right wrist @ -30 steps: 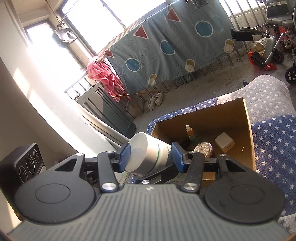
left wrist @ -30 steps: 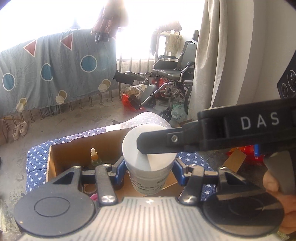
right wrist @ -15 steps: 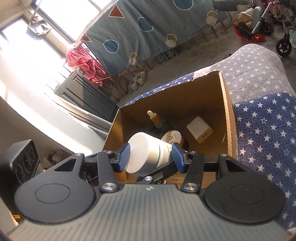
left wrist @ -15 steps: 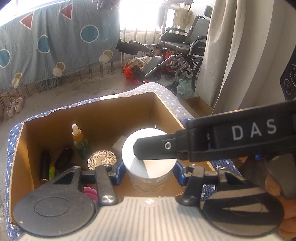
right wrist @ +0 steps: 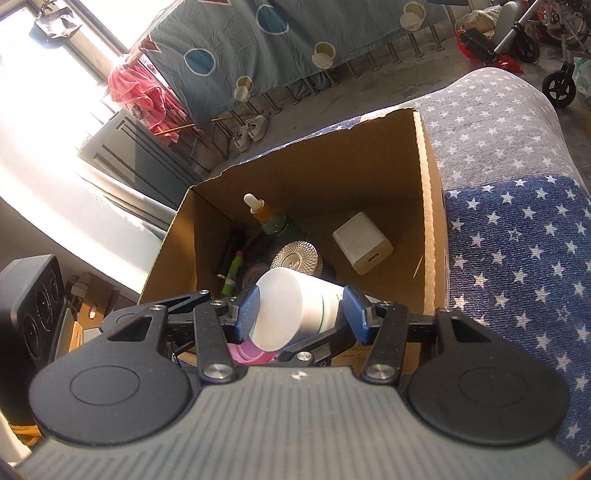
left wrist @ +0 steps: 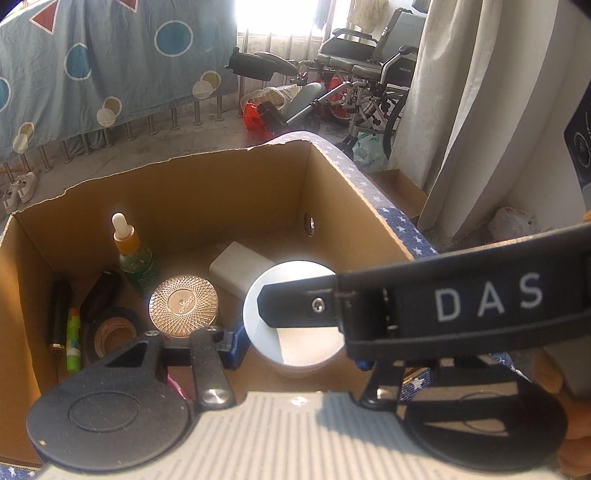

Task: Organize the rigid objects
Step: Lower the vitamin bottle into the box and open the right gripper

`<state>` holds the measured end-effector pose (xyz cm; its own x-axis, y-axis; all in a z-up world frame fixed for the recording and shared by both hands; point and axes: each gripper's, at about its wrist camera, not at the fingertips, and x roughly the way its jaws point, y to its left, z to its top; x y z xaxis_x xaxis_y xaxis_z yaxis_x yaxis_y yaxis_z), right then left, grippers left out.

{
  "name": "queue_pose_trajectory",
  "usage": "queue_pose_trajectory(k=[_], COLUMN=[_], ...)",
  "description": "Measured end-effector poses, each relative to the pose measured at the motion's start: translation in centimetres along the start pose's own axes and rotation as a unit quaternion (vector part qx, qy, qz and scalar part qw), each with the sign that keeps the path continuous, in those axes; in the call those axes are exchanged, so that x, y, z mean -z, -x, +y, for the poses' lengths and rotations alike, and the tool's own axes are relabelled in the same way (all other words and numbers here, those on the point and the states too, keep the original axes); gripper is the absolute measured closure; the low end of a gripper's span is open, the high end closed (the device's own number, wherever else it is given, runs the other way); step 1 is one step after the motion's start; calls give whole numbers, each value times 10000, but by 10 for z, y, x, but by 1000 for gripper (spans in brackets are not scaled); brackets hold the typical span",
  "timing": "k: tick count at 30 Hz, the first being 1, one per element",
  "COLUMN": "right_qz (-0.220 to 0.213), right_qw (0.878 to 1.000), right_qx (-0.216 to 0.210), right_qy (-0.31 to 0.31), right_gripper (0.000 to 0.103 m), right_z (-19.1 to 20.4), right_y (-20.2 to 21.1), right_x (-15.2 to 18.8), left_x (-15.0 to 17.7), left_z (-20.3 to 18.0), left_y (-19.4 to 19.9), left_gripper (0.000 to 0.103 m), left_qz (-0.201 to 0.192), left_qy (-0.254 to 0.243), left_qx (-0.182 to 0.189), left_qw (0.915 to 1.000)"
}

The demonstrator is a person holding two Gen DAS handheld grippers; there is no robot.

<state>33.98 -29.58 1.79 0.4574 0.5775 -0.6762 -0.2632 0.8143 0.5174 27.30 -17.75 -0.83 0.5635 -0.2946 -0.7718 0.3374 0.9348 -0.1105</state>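
sunlit window (left wrist: 273, 14), wheelchair (left wrist: 369, 74), pale curtain (left wrist: 461, 110)

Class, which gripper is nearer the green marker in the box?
The left gripper: it holds the white jar just right of the green marker; the right gripper grips the jar from its far side.

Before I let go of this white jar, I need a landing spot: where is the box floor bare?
Bare cardboard lies between the white charger and the box's right wall. The left side is crowded: dropper bottle, gold lid, tape roll, pens.
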Motion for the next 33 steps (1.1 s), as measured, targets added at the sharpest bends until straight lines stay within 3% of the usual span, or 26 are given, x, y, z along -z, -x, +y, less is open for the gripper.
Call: queue_pose_trajectory(k=[14, 25, 33], right_qz=[35, -131, -293], right_qw=[9979, 9985, 9991], right_qx=[434, 447, 289], right_qy=[474, 285, 71], right_gripper=[55, 54, 54], right_z=[8, -1, -6], right_y=[-8, 5, 20], right_x=[-1, 2, 10], left_x=[2, 3, 6], left_z=[-8, -12, -17], left_y=[-13, -4, 5], left_gripper=[48, 26, 22], left_qz=[69, 26, -51], left_qy=[-13, -12, -96], left_qx=[96, 270, 220], left_qw=[9999, 9996, 9997])
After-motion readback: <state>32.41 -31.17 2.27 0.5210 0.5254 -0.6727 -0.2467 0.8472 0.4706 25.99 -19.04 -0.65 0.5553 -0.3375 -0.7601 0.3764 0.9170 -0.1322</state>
